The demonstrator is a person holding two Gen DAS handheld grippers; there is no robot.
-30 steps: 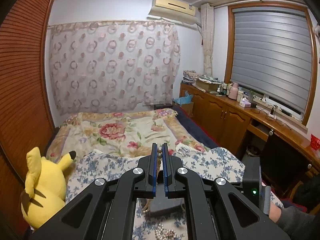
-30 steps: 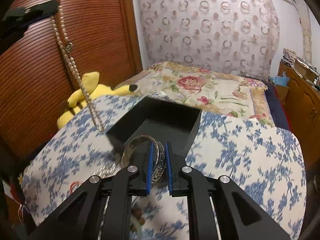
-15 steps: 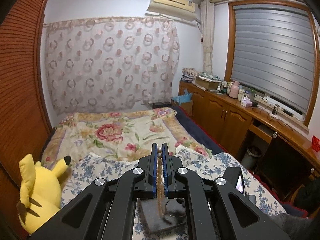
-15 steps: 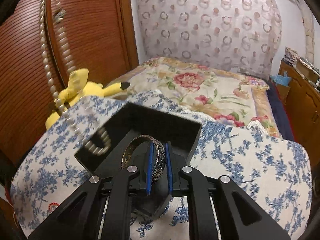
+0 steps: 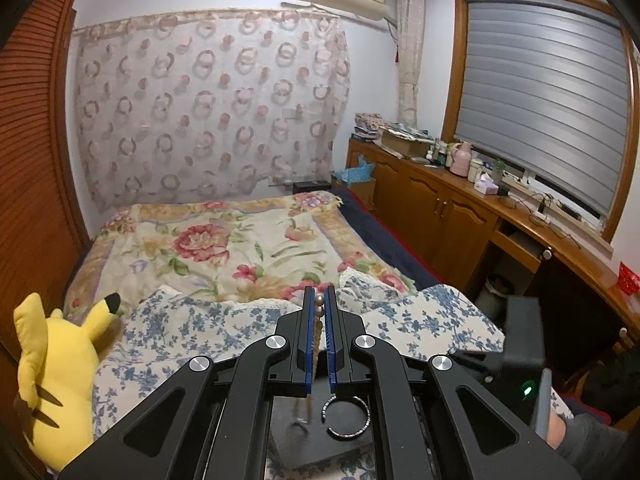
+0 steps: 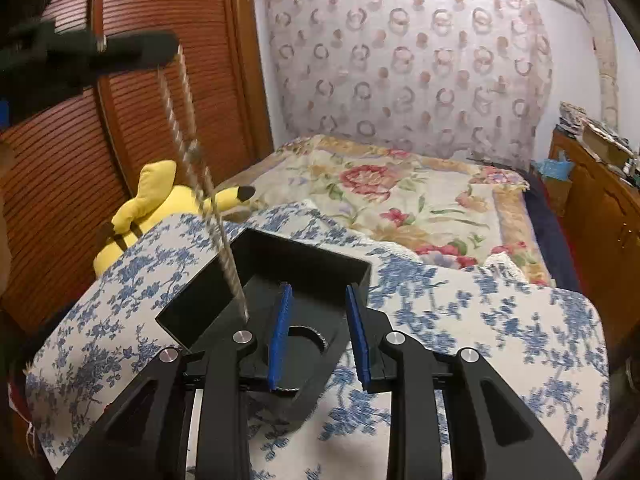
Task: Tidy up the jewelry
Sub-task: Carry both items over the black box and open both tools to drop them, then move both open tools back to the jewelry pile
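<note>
My left gripper [image 5: 319,304] is shut on a pearl necklace [image 5: 319,307]. The strand hangs down from it into a black open box [image 6: 304,268] on the blue-flowered cloth [image 6: 460,320]; in the right wrist view the necklace [image 6: 200,184] is blurred and its lower end reaches into the box. My right gripper [image 6: 318,320] is open and empty just above the box. A silver bangle [image 5: 346,417] lies flat on the box floor and shows partly between my right fingers [image 6: 310,330].
A yellow plush toy [image 5: 48,376] lies left of the cloth against the wooden wardrobe [image 6: 132,120]. A bed with a floral blanket [image 5: 224,248] stretches behind. A wooden sideboard [image 5: 460,216] with clutter runs along the right under the window.
My right gripper has opened and dropped the bangle into the box. My left gripper has carried the hanging necklace over to the box, so its end is now inside.
</note>
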